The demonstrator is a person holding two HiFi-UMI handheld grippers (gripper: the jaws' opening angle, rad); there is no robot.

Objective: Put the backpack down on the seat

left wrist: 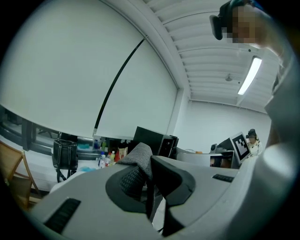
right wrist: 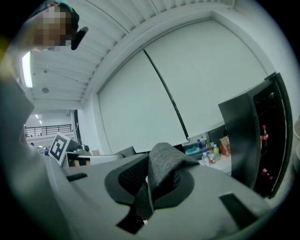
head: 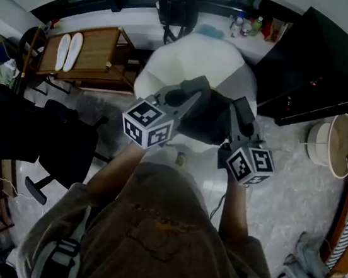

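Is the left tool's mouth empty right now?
No, the left tool is shut on a fold of grey cloth that sticks up between its jaws.

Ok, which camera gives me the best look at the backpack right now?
The head view: the dark backpack hangs between the left gripper and right gripper, above the white seat. The left gripper view shows only a fold of its grey fabric pinched in the jaws, and the right gripper view likewise.

backpack [head: 209,119] over seat [head: 194,58], table [head: 97,49] left of seat
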